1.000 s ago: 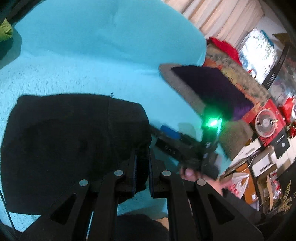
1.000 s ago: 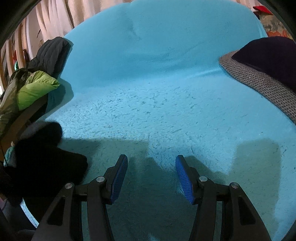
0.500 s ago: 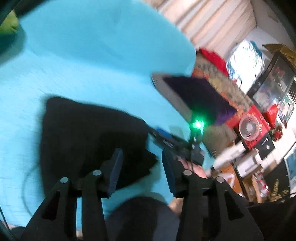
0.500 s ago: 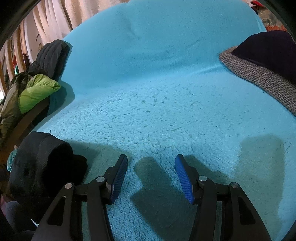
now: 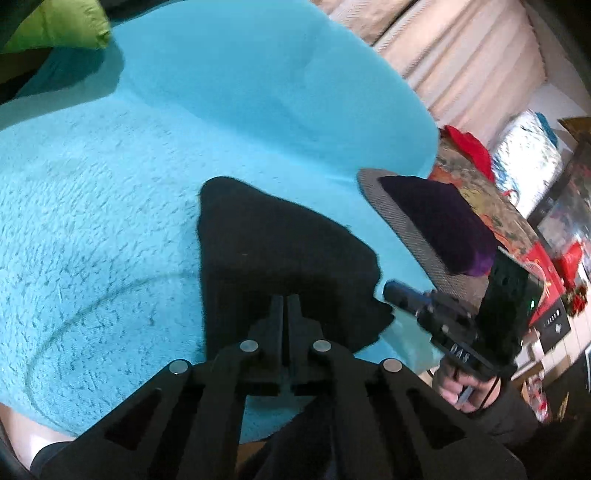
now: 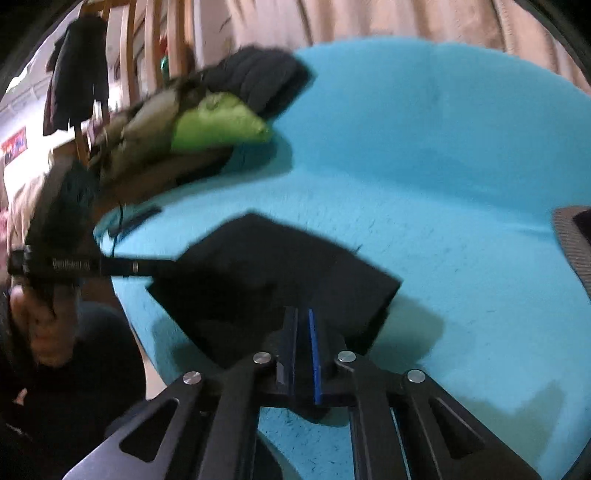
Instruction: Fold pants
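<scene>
A: Start at the left of the left wrist view. What's there?

B: Bare turquoise blanket (image 5: 110, 221), fluffy, with a green cushion (image 5: 55, 26) in the upper left corner. Then, centre frame, the black pants (image 5: 280, 251), already a compact folded bundle lying on the blanket.

A: And the left gripper (image 5: 286, 306)?

B: Its jaws have just been closing and now stand pressed together over the near edge of the bundle. I cannot tell whether any cloth is pinched between them; black on black hides it.

A: Further right?

B: The right gripper (image 5: 402, 295) comes in at the lower right, its tips at the bundle's right corner, with a hand (image 5: 461, 387) behind it. In its own view its jaws have also just been closing, blue pads nearly meeting, apparently at the pants' near edge (image 6: 280, 280); a hold is not clear there either.

A: So how to do this step well?

B: I'd judge it a last tidy or fold. Both grippers should take matching corners and move together, keeping the edges lined up so the layers don't slide apart.

A: Room to move?

B: Plenty of open blanket to the left and beyond. To the right a grey-edged cushion (image 5: 399, 218) sits near, and the blanket's front edge is just beside the bundle, so work away from it.
</scene>
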`<act>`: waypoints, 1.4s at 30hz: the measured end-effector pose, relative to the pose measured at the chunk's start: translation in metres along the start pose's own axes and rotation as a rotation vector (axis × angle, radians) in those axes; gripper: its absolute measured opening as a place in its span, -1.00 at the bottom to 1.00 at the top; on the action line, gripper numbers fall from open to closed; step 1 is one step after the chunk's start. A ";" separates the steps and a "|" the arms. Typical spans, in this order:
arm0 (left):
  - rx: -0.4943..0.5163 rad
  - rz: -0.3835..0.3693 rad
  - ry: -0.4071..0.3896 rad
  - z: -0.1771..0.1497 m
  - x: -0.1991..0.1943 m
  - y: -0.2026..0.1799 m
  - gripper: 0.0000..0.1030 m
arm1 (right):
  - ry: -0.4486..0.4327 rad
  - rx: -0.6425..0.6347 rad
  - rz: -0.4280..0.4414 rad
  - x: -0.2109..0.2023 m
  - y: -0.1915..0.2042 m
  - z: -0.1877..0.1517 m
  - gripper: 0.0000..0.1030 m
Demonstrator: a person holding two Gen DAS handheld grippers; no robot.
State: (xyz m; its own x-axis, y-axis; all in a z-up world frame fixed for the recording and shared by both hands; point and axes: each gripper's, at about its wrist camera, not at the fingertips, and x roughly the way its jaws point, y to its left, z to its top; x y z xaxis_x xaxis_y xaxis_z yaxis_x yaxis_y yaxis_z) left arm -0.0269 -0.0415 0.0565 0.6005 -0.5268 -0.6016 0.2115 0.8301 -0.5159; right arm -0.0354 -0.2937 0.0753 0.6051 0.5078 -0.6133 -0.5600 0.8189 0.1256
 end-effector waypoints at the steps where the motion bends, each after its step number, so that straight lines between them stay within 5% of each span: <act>1: -0.018 0.009 0.011 0.000 0.002 0.006 -1.00 | 0.033 0.011 0.024 0.009 -0.001 -0.002 -0.90; 4: -0.057 0.058 0.073 -0.006 0.021 0.019 -0.99 | 0.112 0.015 0.028 0.029 -0.002 -0.013 -0.97; 9: -0.029 0.089 0.074 -0.005 0.030 0.012 -0.97 | 0.089 0.104 0.082 0.036 -0.020 -0.019 -1.00; 13: -0.073 0.007 0.059 0.007 0.016 0.012 -0.99 | 0.116 0.143 0.099 0.034 -0.027 -0.012 -1.00; 17: -0.008 0.001 -0.060 0.048 -0.001 0.000 -0.99 | 0.019 0.109 0.036 0.013 -0.020 0.018 -0.90; 19: -0.009 0.060 -0.020 0.064 0.019 0.007 -0.99 | 0.010 0.111 0.010 0.020 -0.022 0.029 -0.85; 22: -0.076 0.123 0.107 0.053 0.060 0.030 -1.00 | 0.168 0.099 -0.019 0.064 -0.023 0.022 -0.91; 28: -0.069 0.108 0.101 0.053 0.054 0.034 -1.00 | 0.176 0.134 -0.019 0.069 -0.028 0.017 -0.98; 30: -0.066 0.063 0.041 0.068 0.040 0.030 -1.00 | 0.178 0.134 -0.021 0.061 -0.029 0.025 -0.95; 33: -0.059 0.047 -0.014 0.086 0.036 0.025 -1.00 | 0.069 0.168 -0.008 0.042 -0.035 0.037 -0.88; 35: -0.059 0.053 0.019 0.094 0.052 0.029 -1.00 | 0.048 0.184 -0.037 0.043 -0.040 0.043 -0.84; 38: -0.106 0.124 0.116 0.085 0.093 0.050 -0.98 | 0.201 0.188 -0.113 0.087 -0.052 0.027 -0.86; 42: -0.134 0.083 0.087 0.079 0.089 0.057 -0.98 | 0.114 0.202 -0.126 0.087 -0.056 0.013 -0.89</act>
State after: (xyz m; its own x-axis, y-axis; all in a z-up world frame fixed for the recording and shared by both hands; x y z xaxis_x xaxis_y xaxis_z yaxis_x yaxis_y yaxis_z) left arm 0.1001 -0.0265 0.0215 0.5418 -0.4758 -0.6928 0.0558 0.8429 -0.5352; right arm 0.0561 -0.2922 0.0250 0.5889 0.3739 -0.7165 -0.3526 0.9166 0.1885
